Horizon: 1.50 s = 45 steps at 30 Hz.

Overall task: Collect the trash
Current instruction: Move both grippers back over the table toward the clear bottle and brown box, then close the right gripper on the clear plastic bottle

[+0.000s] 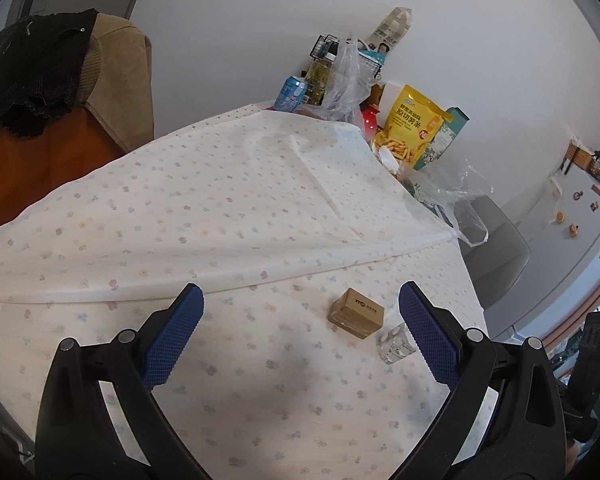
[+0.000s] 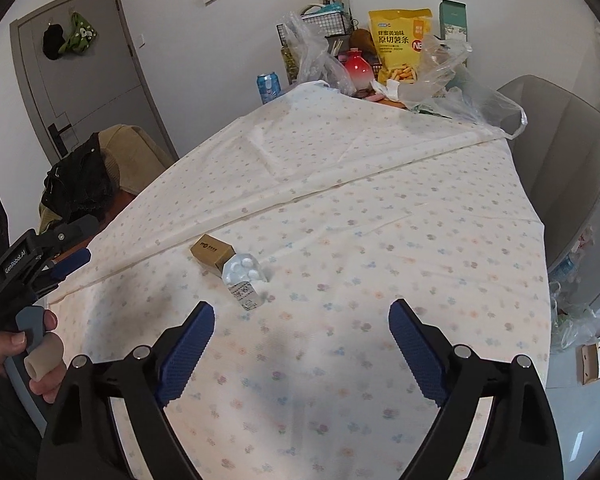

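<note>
Both the left tool (image 1: 300,308) and the right tool (image 2: 302,322) hang with fingers apart, gripping nothing. On the flowered tabletop (image 2: 380,240), left of centre in the right view, a small brown box (image 2: 213,251) touches a clear plastic bottle (image 2: 242,276).

We see our left gripper (image 1: 300,300) held over the floral white tablecloth (image 1: 228,200), its blue ridged pads spread wide with nothing between them. Just ahead lies a small brown cardboard box (image 1: 356,313), touching a clear plastic blister pack (image 1: 394,345) beside the right-hand pad. At the table's far end stand a yellow snack bag (image 1: 410,128), a blue drink can (image 1: 291,93) and crumpled clear plastic bags (image 1: 346,80).
</note>
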Available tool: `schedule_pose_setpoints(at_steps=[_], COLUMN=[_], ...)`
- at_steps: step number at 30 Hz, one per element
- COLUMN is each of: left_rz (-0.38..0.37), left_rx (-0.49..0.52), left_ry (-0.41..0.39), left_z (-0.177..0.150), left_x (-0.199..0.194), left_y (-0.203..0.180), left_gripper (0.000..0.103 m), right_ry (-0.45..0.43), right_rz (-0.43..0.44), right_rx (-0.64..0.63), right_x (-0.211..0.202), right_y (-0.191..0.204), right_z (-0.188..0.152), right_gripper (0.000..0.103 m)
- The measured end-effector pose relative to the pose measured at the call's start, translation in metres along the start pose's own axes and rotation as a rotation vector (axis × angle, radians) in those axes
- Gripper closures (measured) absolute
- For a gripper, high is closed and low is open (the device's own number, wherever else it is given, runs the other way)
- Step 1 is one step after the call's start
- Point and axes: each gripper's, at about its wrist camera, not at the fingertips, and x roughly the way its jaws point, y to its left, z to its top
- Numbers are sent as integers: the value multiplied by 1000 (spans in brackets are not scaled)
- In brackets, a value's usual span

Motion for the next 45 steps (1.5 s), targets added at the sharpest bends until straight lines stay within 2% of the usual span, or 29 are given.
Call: schedule_pose_setpoints(at_steps=[12,15,17,18,29,39,45], left_rz=[41,50,51,49,0,-31,-27], left_rx=[-44,-47,-48,-46,-2,72,176], left_ry=[0,-1,-1,-2,34,136,204], left_z=[-2,-2,-2,-2,-6,-18,-21], left_x=[-4,-5,-6,-6,22,65,98], left_y=[28,31,30,30,0,-35,-67], left_gripper=[6,6,6,6,6,6,6], right_ry=[88,122,163,176,127,76,70], right_rz=[26,18,28,38,4,-35,-77], right_rx=[-76,-83,-73,-59,-20,68,108], right_x=[60,77,87,89,50,2,-17], right_y=[39,42,39,36,7,-30,-54], right_z=[14,13,12,11,3,-13,-24], right_gripper=[23,38,76,79,81,81,81])
